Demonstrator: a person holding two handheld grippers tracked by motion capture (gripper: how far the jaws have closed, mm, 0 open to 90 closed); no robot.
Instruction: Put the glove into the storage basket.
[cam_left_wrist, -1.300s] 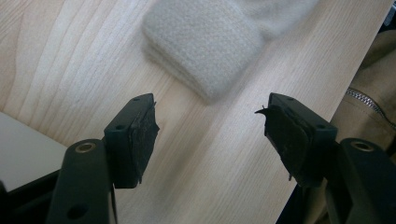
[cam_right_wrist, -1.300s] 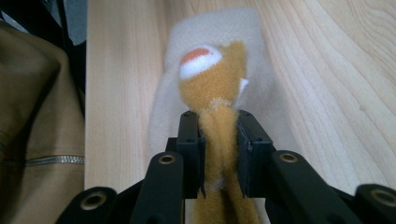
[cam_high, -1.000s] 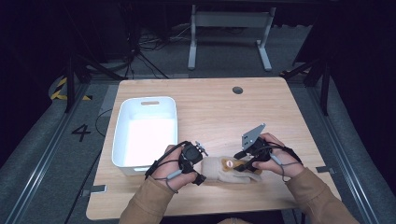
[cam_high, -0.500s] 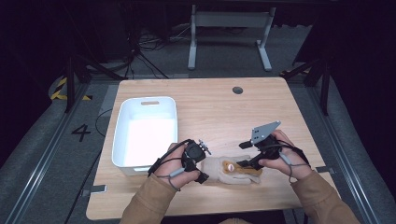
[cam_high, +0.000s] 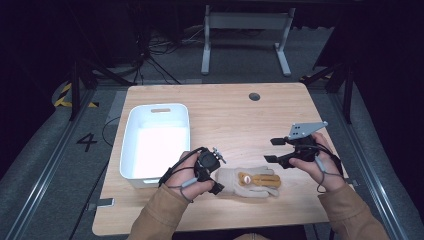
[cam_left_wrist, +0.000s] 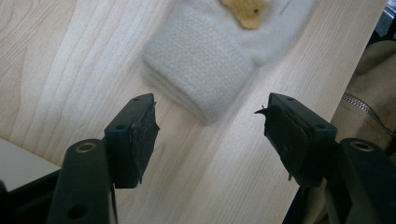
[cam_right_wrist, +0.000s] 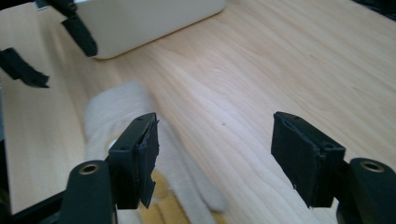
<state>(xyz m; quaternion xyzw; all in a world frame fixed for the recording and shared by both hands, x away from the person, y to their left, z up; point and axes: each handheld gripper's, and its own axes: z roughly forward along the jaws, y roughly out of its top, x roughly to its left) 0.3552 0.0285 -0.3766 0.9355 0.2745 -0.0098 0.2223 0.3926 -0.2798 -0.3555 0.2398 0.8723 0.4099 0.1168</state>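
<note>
A cream knitted glove (cam_high: 250, 183) with a tan palm patch lies flat on the wooden table (cam_high: 225, 115) near its front edge, fingers to the right. My left gripper (cam_high: 220, 175) sits at the cuff end. Its jaws stand open, with the cuff (cam_left_wrist: 205, 70) just ahead of them and untouched. My right gripper (cam_high: 274, 150) hovers above and to the right of the glove's fingers. Its jaws have just been opening and nothing is between them. In the right gripper view (cam_right_wrist: 215, 126) the glove (cam_right_wrist: 116, 116) lies below the left jaw.
A white plastic bin (cam_high: 131, 150) stands on the left part of the table, close beside my left hand; its corner (cam_right_wrist: 149, 18) is also seen from the right gripper. A round cable hole (cam_high: 255, 96) is at the far edge. The person's sleeves come in from the bottom.
My right gripper has lifted off the glove's fingers and moved up and to the right, with its jaws wider. The left gripper and the glove have stayed put.
</note>
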